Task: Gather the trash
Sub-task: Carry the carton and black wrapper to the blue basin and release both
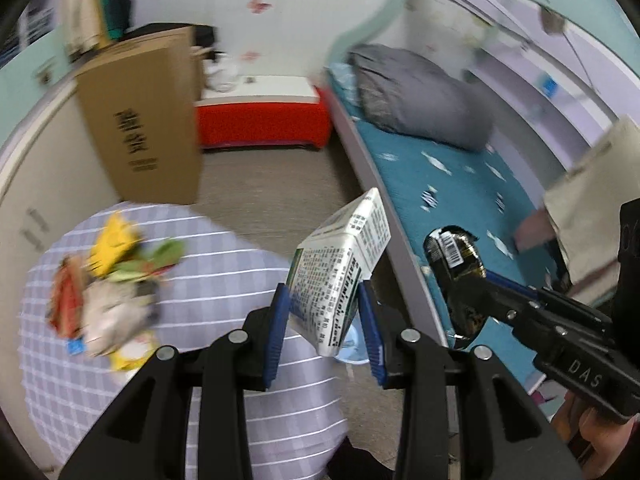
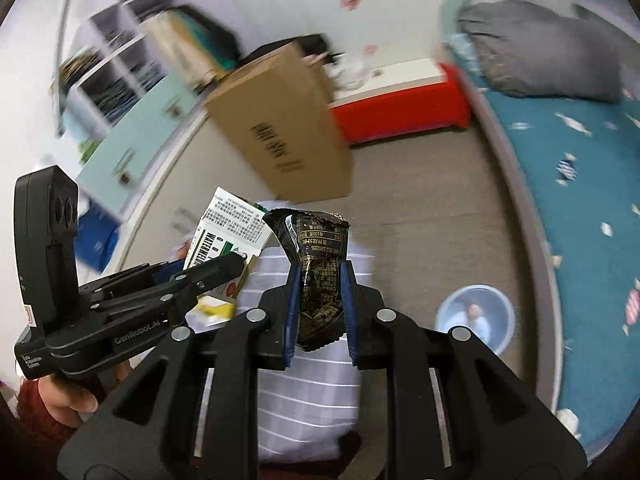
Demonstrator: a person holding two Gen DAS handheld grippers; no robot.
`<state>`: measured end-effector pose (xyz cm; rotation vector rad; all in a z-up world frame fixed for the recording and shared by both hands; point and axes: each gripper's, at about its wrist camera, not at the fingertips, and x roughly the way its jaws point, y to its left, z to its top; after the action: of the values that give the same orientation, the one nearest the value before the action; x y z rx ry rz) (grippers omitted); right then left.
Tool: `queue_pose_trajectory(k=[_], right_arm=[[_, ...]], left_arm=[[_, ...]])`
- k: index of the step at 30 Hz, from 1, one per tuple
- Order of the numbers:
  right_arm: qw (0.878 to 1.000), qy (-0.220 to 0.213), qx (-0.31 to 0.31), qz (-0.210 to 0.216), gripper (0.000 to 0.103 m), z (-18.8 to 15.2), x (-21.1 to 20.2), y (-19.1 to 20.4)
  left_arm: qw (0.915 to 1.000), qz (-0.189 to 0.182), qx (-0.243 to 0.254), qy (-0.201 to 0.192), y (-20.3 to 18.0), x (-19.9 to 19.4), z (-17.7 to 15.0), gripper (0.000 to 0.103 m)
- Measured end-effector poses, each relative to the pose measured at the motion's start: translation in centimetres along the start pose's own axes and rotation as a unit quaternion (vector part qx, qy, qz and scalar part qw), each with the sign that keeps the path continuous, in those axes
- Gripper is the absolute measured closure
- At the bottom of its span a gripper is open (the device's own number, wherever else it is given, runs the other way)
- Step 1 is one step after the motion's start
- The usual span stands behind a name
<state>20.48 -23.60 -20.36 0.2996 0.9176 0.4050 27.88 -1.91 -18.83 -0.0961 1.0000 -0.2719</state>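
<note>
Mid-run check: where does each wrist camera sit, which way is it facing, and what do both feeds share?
Left wrist: on the left tongs, facing the bed and table; gripping a white carton; right tongs alongside.
Right wrist: on the right tongs, facing floor and bin; gripping a black wrapper; left tongs and a hand show.
Shared: carton, wrapper, cardboard box, bed.

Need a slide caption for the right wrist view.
Right gripper clamps a black wrapper above the floor bin; left gripper holds a carton.
</note>
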Motion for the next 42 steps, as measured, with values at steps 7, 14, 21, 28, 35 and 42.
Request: queue_pose_trajectory(k=[7,14,21,28,35,42], right_arm=[[0.998,-0.016,0.038,-0.046,0.083,0.7,-2.7,-7.8],[0.997,-0.028,0.055,-0.053,0.073,1.6,-2.8,-12.3],[0.995,-0.042,0.059,-0.068,0.053,2.5,-3.2,-14.5],[0.994,-0.05,0.053,-0.078,0.051,2.8,-3.9,-15.1],[0.992,-0.062,0.055,-0.094,0.048,3.1,-4.6,-15.8],[0.988,-0.089,0.057,-0.112,0.046,3.1,-5.7,-16.3]], left_arm=[[0.9982,-0.031,0.048,0.018,-7.8,3.9,1.4,0.068],[0.9974,-0.025,0.061,0.027,-11.1,6.5,2.6,0.068],[0.9968,-0.015,0.07,0.037,-13.0,7.9,3.8,0.068],[0.9954,-0.019,0.083,0.043,-14.5,8.9,4.5,0.068],[0.9939,-0.026,0.096,0.047,-15.7,10.0,5.3,0.067],[0.9923,-0.035,0.109,0.048,-17.0,10.9,6.1,0.066]])
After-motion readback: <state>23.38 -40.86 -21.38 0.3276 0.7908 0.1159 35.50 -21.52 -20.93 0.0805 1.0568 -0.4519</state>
